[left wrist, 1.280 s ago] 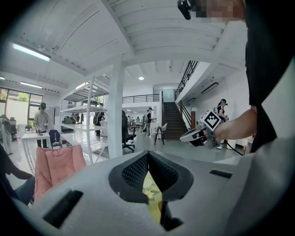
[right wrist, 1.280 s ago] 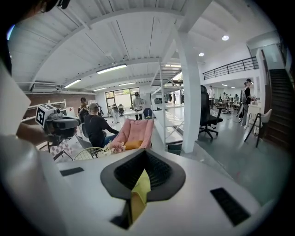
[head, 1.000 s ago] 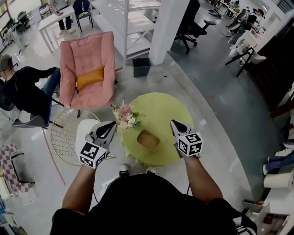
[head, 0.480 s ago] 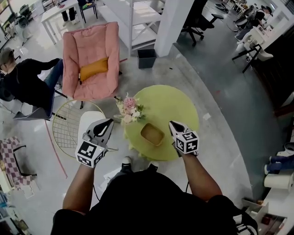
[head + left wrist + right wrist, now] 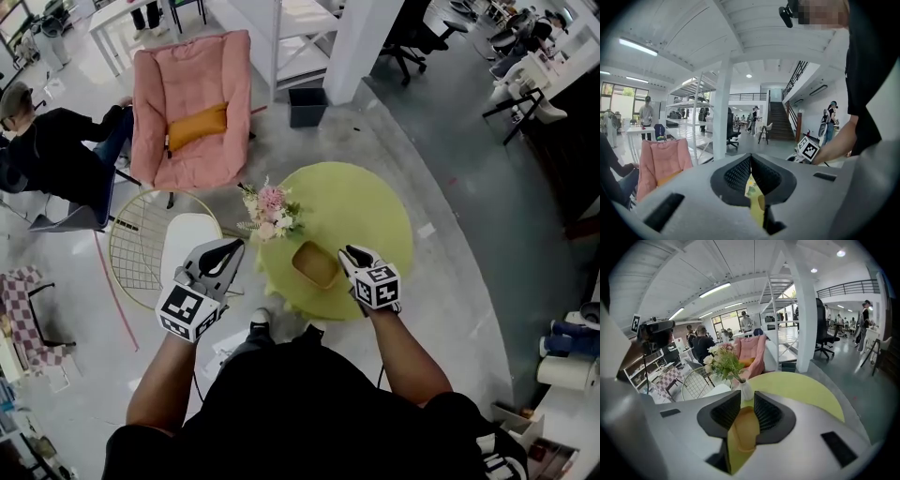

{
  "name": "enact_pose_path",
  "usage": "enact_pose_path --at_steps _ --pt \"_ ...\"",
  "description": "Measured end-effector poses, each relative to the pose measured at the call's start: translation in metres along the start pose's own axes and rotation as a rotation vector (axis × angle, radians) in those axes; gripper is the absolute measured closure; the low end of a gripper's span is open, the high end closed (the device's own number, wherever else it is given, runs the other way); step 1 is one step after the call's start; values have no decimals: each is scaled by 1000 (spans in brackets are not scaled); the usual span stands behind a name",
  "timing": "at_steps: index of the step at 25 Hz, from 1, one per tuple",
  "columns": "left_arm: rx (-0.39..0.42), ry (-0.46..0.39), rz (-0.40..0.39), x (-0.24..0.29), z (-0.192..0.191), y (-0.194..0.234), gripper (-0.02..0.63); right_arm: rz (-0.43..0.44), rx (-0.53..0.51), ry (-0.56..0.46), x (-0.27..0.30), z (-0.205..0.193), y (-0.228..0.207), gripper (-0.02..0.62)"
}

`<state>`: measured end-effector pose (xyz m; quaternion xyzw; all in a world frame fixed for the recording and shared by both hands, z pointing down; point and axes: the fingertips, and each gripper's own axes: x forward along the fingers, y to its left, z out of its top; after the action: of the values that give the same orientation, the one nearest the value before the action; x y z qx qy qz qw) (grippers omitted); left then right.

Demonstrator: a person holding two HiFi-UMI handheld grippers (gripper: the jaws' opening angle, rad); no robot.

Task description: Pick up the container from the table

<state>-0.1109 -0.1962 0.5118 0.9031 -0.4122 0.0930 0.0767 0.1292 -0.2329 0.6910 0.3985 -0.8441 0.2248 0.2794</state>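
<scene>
A tan, shallow rectangular container [image 5: 316, 265] sits on the round yellow-green table [image 5: 370, 206], near its front edge. My right gripper [image 5: 349, 251] hangs just right of the container, pointing down at it. Its jaws are opening, and the pads touch nothing. In the right gripper view the container [image 5: 745, 425] shows through the gap of the right gripper [image 5: 747, 394], with the white vase of flowers [image 5: 723, 361] beyond. My left gripper [image 5: 232, 246] hovers left of the table, off its edge, with nothing in it. In its own view the left gripper [image 5: 750, 158] has its pads together.
A pink folding chair [image 5: 192, 103] with an orange cushion stands behind the table. A round wire chair [image 5: 131, 248] and a white stool [image 5: 187, 246] sit to the left. A seated person [image 5: 47, 155] is at far left. A white pillar [image 5: 361, 37] and a dark bin [image 5: 307, 106] stand behind.
My right gripper has dropped and come closer to the container's right side, and its jaws have parted. The left gripper has stayed about where it was.
</scene>
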Motion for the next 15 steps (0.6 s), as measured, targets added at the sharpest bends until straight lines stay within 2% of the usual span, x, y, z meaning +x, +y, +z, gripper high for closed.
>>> enact_pose_path --at_steps 8,15 --pt "3 5 4 2 -1 0 589 57 -10 88 23 -28 10 426" --pt "-2 38 -8 -2 -20 -4 589 109 -8 116 38 -46 26 374"
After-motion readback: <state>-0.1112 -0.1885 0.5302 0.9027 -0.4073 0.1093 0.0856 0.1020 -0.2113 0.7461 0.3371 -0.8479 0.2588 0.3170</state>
